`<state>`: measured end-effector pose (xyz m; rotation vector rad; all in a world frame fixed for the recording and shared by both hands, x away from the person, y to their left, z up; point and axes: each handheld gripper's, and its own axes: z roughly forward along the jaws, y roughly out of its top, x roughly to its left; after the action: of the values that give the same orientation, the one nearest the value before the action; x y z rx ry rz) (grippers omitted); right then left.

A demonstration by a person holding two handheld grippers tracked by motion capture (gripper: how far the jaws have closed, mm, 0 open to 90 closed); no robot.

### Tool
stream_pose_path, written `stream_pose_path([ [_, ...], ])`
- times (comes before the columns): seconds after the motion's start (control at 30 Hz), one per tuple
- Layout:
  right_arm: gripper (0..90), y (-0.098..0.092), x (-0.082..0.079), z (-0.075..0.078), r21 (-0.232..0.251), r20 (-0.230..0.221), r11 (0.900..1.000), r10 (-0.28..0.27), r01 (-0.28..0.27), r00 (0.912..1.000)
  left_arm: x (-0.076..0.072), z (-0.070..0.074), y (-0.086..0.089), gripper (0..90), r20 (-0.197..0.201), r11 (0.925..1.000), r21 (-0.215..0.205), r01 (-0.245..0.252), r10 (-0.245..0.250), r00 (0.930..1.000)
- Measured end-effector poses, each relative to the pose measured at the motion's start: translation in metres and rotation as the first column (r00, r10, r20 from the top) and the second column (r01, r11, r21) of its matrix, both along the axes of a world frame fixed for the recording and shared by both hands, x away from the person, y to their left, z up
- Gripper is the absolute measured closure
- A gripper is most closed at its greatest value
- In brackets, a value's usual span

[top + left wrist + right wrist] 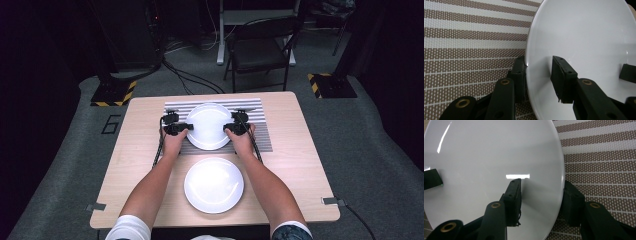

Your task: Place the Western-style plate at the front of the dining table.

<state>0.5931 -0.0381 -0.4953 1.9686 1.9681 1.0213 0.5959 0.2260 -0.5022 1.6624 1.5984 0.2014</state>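
Grey carpet [60,165] runs around a pale wooden surface [295,165], with a dark folding chair [260,50] standing beyond its far edge and two black bases edged in yellow-and-black stripes [114,92] on the floor at either far corner. A dark figure that reads as a 6 [111,124] is marked on the carpet left of the surface; no brand or other writing can be made out. On the far half of the surface lies a brown-and-white striped mat [262,135], and on it rests the far white plate [208,126]. A second white plate [214,185] sits nearer the person, directly on the wood, just apart from the mat's near edge. The person's bare forearms reach in from below on either side of that near plate. The left tongs [186,128] are clenched on the far plate's left rim, one jaw under the edge and one on its upper face, and the right tongs [230,129] grasp its right rim the same way.
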Motion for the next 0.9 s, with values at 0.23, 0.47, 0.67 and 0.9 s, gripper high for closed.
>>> stream_pose_path([
  [0.23, 54.9, -0.0018, 0.0028, -0.0046, 0.02, -0.012, 1.0, -0.011, 0.011, 0.9999, 0.0021, -0.003, -0.0006, 64.1, 0.0, 1.0, -0.005, 0.003, -0.003, 1.0],
  [0.47, 54.9, -0.0051, 0.0049, -0.0065, 0.042, -0.024, 0.999, -0.03, 0.031, 0.9993, 0.0031, -0.0016, -0.0039, 64.4, 0.003, 0.9999, 0.006, 0.009, -0.009, 1.0],
  [0.67, 54.9, -0.0069, 0.0059, -0.0067, 0.051, -0.031, 0.998, -0.046, 0.048, 0.9984, 0.0046, -0.0011, -0.0057, 64.3, 0.005, 0.9998, 0.012, 0.014, -0.014, 0.9999],
  [0.9, 54.1, -0.0039, 0.0052, -0.0078, 0.039, -0.027, 0.999, -0.036, 0.037, 0.999, 0.0071, -0.0039, -0.0044, 62.9, -0.006, 0.9999, 0.014, 0.007, -0.006, 1.0],
])
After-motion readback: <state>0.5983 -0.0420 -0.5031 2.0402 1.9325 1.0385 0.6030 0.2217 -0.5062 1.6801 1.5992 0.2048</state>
